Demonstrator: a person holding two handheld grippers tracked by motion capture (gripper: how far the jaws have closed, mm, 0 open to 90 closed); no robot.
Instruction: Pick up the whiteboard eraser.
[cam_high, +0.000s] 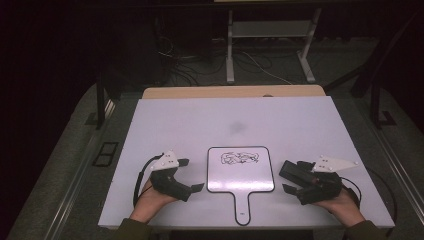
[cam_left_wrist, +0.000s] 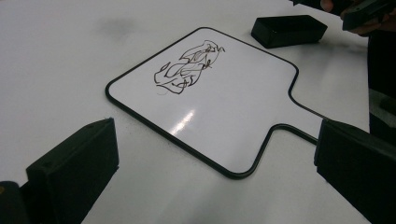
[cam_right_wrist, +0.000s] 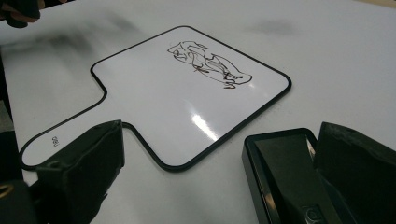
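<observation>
Your left claw and right claw rest on the counter, jaws apart and empty, flanking the scribbled paddle whiteboard, with the black eraser just beside your right jaws, likely staged for wiping.

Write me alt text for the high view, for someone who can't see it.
A small paddle-shaped whiteboard with a black scribble lies handle toward the viewer on a white table. A person's hands hold an open left claw and an open right claw at either side of it. A black eraser sits between the right claw's jaws.
</observation>
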